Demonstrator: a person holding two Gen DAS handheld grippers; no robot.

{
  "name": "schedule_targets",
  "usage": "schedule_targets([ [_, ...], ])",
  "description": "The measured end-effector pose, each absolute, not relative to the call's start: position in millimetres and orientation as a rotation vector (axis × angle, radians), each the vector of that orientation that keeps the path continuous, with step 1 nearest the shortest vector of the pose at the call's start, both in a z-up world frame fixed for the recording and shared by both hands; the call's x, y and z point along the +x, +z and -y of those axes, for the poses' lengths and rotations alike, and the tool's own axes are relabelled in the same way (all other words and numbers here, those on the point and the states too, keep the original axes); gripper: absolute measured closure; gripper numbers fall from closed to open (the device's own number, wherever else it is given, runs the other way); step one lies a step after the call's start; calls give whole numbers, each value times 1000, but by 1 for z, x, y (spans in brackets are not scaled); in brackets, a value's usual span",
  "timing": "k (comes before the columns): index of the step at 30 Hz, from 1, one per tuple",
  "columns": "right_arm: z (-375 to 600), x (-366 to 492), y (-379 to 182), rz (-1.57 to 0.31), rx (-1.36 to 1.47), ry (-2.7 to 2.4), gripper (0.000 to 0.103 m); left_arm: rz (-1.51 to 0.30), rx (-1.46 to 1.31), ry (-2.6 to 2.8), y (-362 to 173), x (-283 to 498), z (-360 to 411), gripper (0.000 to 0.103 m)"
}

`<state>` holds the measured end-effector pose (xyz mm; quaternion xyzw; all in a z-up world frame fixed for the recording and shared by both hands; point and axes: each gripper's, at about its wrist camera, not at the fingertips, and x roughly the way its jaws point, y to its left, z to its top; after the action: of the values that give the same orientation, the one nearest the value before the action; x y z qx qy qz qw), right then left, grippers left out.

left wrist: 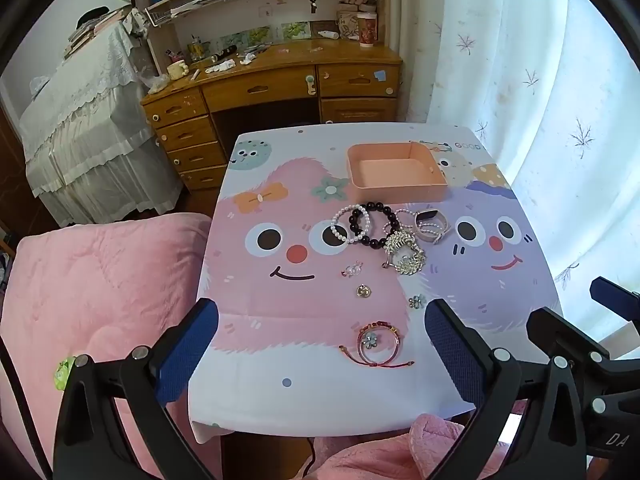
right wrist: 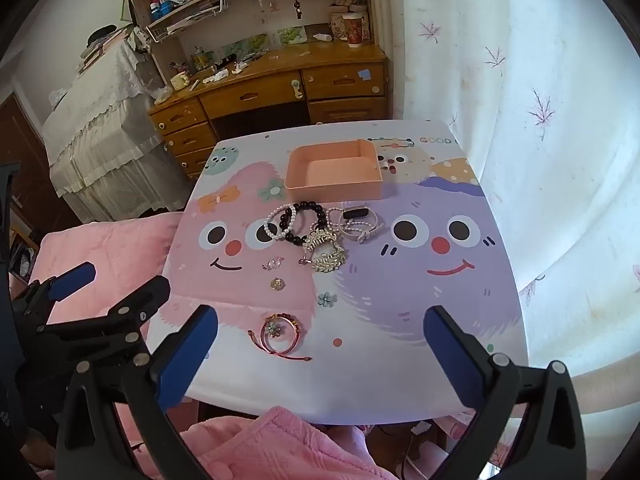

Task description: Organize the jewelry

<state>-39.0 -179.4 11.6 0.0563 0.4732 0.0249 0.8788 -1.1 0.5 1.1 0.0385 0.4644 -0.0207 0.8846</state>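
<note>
An empty pink tray [left wrist: 400, 191] [right wrist: 332, 192] stands at the far side of the small table [left wrist: 304, 400] [right wrist: 400, 392]. In front of it lies a pile of jewelry: a pearl bracelet [left wrist: 338, 219] [right wrist: 269, 220], a black bead bracelet [left wrist: 370, 208] [right wrist: 306, 205], a gold leaf piece [left wrist: 408, 258] [right wrist: 326, 258] and a watch [left wrist: 430, 222] [right wrist: 356, 218]. Nearer lie small charms [left wrist: 363, 290] [right wrist: 276, 283] and a red cord bracelet [left wrist: 378, 343] [right wrist: 280, 334]. My left gripper [left wrist: 322, 346] and right gripper [right wrist: 320, 354] hover open over the table's near edge, holding nothing.
A pink quilt [left wrist: 96, 300] [right wrist: 116, 248] lies left of the table and pink cloth [right wrist: 272, 448] below it. A wooden desk [left wrist: 280, 88] [right wrist: 272, 92] with shelves stands behind, a curtain [left wrist: 540, 100] [right wrist: 540, 100] hangs on the right. The other gripper shows at each view's edge.
</note>
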Motion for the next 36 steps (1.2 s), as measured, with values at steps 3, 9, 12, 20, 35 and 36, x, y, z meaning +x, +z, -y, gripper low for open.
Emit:
schedule_targets([
  [3, 179, -39, 12, -992, 108, 45, 0, -960, 88, -43, 2, -3, 0, 1],
  [9, 180, -36, 13, -993, 113, 36, 0, -968, 89, -42, 2, -1, 0, 1],
  [12, 179, -37, 13, -987, 108, 48, 0, -970, 89, -42, 2, -2, 0, 1],
  [20, 179, -35, 13, -986, 108, 49, 0, -971, 87, -44, 1, -1, 0, 1],
  [35, 177, -35, 11, -986, 106, 48, 0, -971, 87, -43, 3, 0, 2, 1],
  [36, 177, -35, 11, -986, 106, 48, 0, -971, 87, -44, 2, -1, 2, 1],
])
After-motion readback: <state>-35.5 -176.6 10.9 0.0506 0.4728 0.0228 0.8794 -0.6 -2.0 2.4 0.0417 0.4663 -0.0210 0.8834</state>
